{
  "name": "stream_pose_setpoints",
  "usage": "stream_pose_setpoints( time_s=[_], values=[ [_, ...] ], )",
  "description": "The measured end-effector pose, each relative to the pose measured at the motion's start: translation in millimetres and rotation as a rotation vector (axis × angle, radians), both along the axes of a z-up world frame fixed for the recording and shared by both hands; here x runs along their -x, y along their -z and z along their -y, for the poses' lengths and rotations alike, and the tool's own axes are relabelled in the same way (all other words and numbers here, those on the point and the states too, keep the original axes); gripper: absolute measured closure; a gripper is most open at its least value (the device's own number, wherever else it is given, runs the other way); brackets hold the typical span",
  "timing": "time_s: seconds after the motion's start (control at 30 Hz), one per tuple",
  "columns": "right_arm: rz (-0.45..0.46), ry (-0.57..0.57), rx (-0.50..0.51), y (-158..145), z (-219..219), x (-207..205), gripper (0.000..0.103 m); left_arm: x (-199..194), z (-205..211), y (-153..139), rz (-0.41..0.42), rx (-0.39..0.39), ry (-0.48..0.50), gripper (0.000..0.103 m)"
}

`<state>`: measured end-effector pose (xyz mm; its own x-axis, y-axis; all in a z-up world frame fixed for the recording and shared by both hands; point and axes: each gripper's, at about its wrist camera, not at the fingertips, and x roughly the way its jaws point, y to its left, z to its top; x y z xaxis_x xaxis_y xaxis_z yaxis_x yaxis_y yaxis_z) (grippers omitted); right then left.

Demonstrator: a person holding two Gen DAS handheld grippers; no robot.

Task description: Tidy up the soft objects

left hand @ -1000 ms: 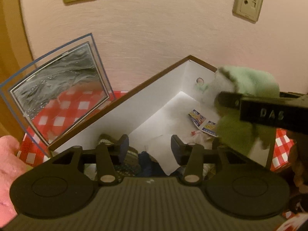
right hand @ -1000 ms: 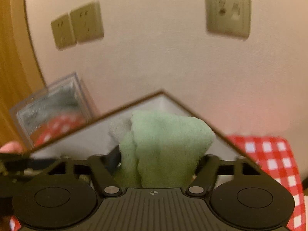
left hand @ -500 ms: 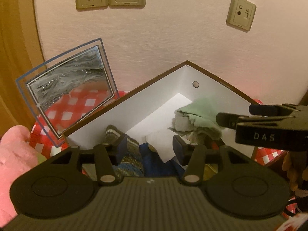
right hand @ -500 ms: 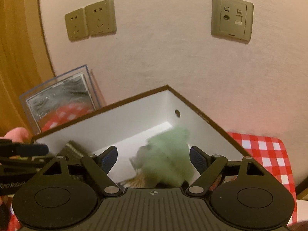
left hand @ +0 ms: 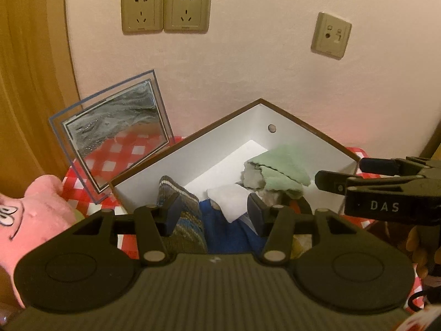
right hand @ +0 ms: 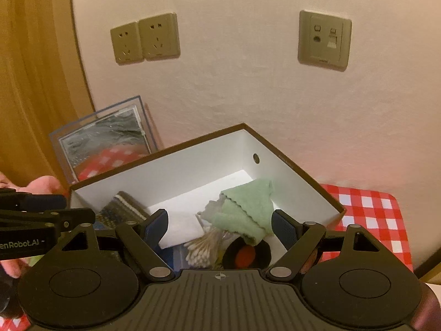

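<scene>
A green cloth [left hand: 284, 167] [right hand: 249, 207] lies loose in the brown-rimmed white box [left hand: 209, 149] [right hand: 176, 171], near its right wall. A striped knit sock [left hand: 182, 215] [right hand: 121, 209] leans at the box's left end beside a white paper [left hand: 230, 200] and a blue item [left hand: 226, 234]. My left gripper [left hand: 213, 212] is open and empty above the box's near side. My right gripper [right hand: 220, 227] is open and empty, above and short of the cloth; it also shows at the right of the left wrist view [left hand: 372, 187].
A pink plush toy [left hand: 33, 220] lies left of the box on the red checked tablecloth [right hand: 366, 215]. A glass picture frame [left hand: 110, 143] leans on the wall behind. Cotton swabs [right hand: 204, 248] and a dark round item with a red centre [right hand: 246, 253] sit in the box. Wall sockets [left hand: 165, 9] are above.
My right gripper opened and let go of the green cloth, which dropped into the box. Both grippers have drawn back and up from the box.
</scene>
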<state>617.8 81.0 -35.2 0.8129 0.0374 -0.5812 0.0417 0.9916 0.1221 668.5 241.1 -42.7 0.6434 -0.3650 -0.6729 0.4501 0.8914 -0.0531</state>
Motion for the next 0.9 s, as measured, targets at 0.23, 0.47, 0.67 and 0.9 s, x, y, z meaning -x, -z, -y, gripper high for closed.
stream_pose_setpoints(
  time_s=[0.23, 0.47, 0.67, 0.9],
  values=[
    [0.047, -0.015, -0.028, -19, -4, 40, 0.021, 42, -6, -18, 0.028, 0.014, 0.008, 0.053],
    [0.101, -0.044, -0.076, -33, -2, 99, 0.021, 97, -11, -38, 0.074, 0.020, 0.004, 0.053],
    [0.128, -0.066, -0.113, -35, 10, 161, 0.021, 155, -7, -47, 0.091, 0.028, -0.008, 0.053],
    [0.144, -0.094, -0.136, -31, 37, 230, 0.021, 230, 7, -50, 0.076, 0.056, -0.055, 0.053]
  ],
)
